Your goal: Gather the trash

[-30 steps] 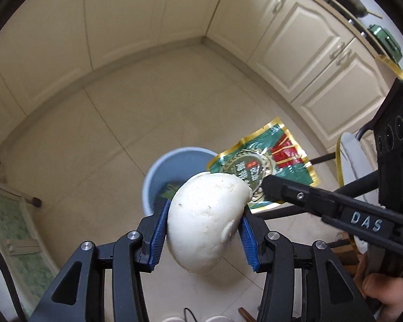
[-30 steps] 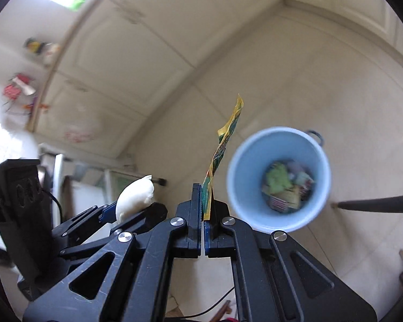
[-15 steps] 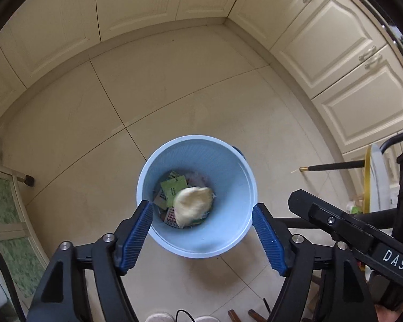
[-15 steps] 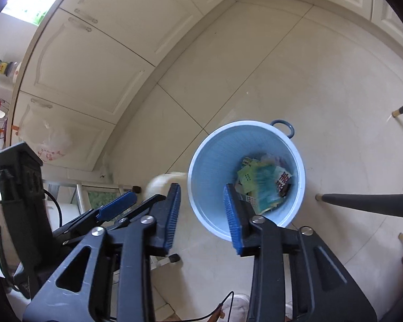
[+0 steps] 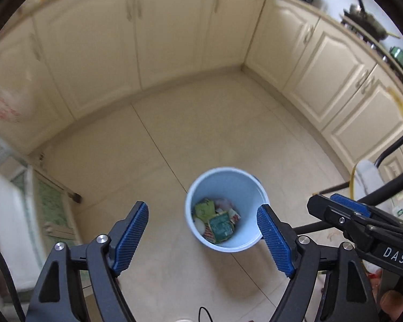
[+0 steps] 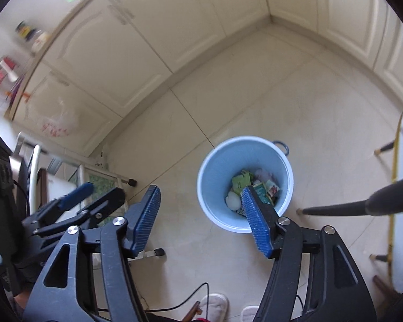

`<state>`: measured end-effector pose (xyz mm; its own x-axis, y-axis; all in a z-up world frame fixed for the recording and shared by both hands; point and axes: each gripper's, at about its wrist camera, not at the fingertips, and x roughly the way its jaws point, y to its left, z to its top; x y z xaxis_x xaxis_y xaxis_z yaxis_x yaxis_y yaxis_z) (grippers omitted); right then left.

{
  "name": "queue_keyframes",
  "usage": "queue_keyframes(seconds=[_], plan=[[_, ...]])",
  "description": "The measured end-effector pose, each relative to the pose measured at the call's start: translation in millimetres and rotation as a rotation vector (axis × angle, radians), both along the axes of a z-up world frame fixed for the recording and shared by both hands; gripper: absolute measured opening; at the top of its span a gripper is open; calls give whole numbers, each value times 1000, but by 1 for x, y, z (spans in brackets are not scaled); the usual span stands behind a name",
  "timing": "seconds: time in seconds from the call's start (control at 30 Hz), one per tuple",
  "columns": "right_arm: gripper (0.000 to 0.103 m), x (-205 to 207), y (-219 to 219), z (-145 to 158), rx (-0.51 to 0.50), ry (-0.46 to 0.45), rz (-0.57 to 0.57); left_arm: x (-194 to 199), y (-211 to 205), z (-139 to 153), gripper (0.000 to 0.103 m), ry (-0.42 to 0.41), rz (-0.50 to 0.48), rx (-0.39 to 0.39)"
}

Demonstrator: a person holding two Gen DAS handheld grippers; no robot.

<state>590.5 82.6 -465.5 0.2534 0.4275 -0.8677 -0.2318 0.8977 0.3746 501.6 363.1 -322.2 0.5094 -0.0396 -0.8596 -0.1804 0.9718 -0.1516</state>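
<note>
Hovering above a pale tiled kitchen floor [image 5: 190,145], both tools point steeply down at a light blue bin [image 5: 225,241].

Left hand-held gripper [image 5: 202,237]: jaws wide apart, having just been opening, nothing between the blue pads [image 5: 130,238]. In its own view the bin sits toward the right pad, which overlaps the bin's rim.

Right hand-held gripper [image 6: 201,222]: jaws also apart and just been opening, nothing held. Its right pad overlaps the bin's interior in the right wrist view; the left pad lies over bare floor.

Bin contents: a green foil packet [image 5: 220,226] lying flat near the middle, a yellow-green wrapper [image 5: 204,209] beside it, a white rounded lump [image 6: 233,200] at the edge of the pile, other small wrappers too blurred to tell. A darker blue handle [image 6: 282,146] shows on the bin's far side.

Surroundings: cream cabinet doors [image 5: 174,26] along two walls meeting in a corner; a pan [image 5: 368,24] on the counter [image 5: 333,17] at upper right. White slippers [image 6: 215,304] at the bottom edge of the right view; a dark chair leg [image 6: 344,209] angles in from the right. Each tool is visible at the edge of the other's view.
</note>
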Motion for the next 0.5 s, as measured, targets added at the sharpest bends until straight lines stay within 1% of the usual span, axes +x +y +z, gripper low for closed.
queue_keyframes(seconds=[0.03, 0.1, 0.17, 0.23, 0.3, 0.37, 0.4, 0.43, 0.47, 0.5], plan=[[70, -8, 4, 16, -8, -26, 13, -12, 3, 15, 83, -24, 12, 10], [86, -25, 10, 46, -31, -60, 42, -35, 3, 40, 84, -76, 22, 30], [90, -43, 9, 76, -43, -100, 51, -64, 1, 69, 89, -141, 22, 25], [95, -67, 2, 109, -56, -164, 52, -93, -8, 94, 93, -201, 33, 34], [96, -93, -6, 144, -79, -236, 41, -122, -18, 123, 94, -279, 35, 39], [96, -119, -13, 176, -80, -301, 30, -147, -53, 141, 95, -342, 22, 52], [96, -131, -19, 191, -72, -328, 21, -160, -59, 157, 95, -386, 8, 54], [96, -145, -26, 208, -59, -356, 14, -174, -72, 167, 98, -422, 0, 53], [97, -156, -34, 223, -52, -380, 3, -186, -76, 178, 102, -453, 2, 58], [101, -168, -41, 237, -52, -406, -13, -200, -81, 189, 102, -488, 1, 64]])
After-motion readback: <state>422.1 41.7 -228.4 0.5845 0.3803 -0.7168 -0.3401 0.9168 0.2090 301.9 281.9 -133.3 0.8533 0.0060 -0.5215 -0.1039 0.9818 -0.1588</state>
